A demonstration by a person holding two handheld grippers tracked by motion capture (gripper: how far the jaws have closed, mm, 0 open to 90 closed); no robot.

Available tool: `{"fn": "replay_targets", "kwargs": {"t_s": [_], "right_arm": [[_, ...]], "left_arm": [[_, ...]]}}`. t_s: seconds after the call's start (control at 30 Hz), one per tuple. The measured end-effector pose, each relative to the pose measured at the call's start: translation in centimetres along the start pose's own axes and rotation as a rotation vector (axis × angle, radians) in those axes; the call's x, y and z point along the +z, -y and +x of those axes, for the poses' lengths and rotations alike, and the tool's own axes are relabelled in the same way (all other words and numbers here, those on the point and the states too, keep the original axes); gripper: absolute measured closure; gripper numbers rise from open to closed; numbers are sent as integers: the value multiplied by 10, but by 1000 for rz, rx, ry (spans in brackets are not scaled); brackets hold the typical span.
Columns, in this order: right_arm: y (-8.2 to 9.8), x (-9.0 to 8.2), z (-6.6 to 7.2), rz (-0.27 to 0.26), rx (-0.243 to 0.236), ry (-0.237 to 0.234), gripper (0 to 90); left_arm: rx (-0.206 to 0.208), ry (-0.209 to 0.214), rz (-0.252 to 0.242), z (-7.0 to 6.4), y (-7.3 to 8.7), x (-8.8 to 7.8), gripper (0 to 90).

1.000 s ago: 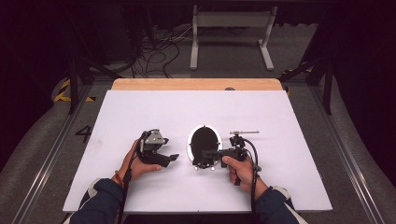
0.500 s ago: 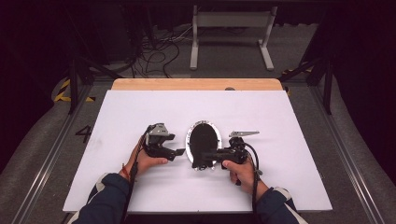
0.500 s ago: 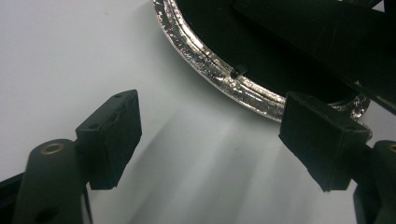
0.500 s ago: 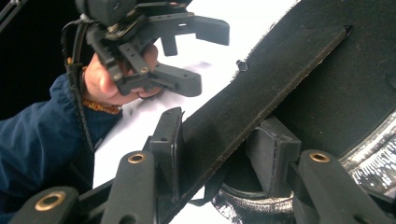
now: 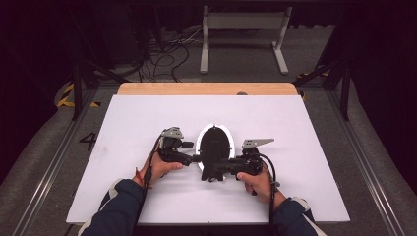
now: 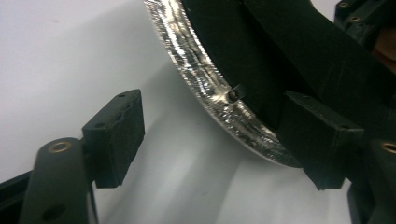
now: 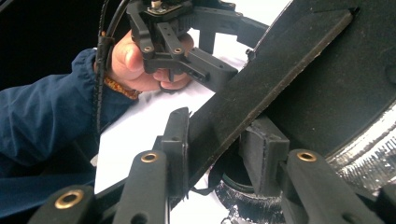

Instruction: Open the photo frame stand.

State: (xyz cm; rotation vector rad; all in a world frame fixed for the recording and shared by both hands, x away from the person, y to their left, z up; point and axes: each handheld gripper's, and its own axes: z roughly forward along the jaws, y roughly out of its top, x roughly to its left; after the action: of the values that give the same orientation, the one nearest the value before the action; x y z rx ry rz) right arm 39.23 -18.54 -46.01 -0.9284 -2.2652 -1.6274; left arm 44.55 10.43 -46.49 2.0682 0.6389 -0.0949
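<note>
Our right gripper [image 7: 212, 154] has just been closing and now pinches the strap [image 7: 271, 74] of the sandal [image 5: 214, 150] mid-table; left gripper [image 6: 224, 144], open, straddles its silver rim [image 6: 196, 65]. We should clamp there squarely.

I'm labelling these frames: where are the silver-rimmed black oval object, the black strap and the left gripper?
silver-rimmed black oval object [image 5: 215, 140]: high view, black centre.
black strap [image 7: 261, 79]: right gripper view, flat face.
left gripper [image 5: 193, 158]: high view, between its fingers.
</note>
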Motion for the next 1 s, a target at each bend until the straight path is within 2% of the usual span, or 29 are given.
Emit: {"fn": "replay_targets", "kwargs": {"t_s": [0.1,0.2,0.27,0.33,0.37,0.43,0.53,0.57,0.63,0.67,0.7,0.73,0.83,0.9,1.0], "right_arm": [[0,0,1,2,-7,-2,648],[0,-1,0,0,-3,-7,649],[0,-1,0,0,-2,-7,649],[0,-1,0,-2,2,-12,649],[0,-1,0,-1,2,-12,650],[0,-1,1,0,3,-13,659],[0,-2,0,0,17,-15,679],[0,-2,0,0,20,-13,685],[1,-3,-2,-2,32,-2,698],[1,-3,-3,-2,34,0,698],[1,-3,-3,-2,34,0,698],[1,-4,-3,-1,35,1,699],[2,-4,-3,2,45,9,728],[2,-3,0,3,40,13,732],[2,-4,1,8,37,23,734]], "left_arm": [[5,36,22,-2,-1,4,257],[-5,57,14,-2,-1,4,296],[6,81,13,-1,-1,2,343],[31,88,13,-2,-2,1,408],[13,90,9,-4,-2,0,407],[25,94,2,-3,-2,-1,413],[25,86,-16,-3,-2,-5,493],[27,88,-36,-2,-2,-7,493],[24,92,-69,-2,-2,-11,591],[20,99,-102,-3,-2,-15,611],[20,99,-102,-3,-2,-15,628],[38,106,-109,-3,-2,-16,628],[42,146,-108,-5,-1,-17,653],[51,153,-100,-7,-1,-15,652],[68,140,-92,-8,-2,-14,643]]}}
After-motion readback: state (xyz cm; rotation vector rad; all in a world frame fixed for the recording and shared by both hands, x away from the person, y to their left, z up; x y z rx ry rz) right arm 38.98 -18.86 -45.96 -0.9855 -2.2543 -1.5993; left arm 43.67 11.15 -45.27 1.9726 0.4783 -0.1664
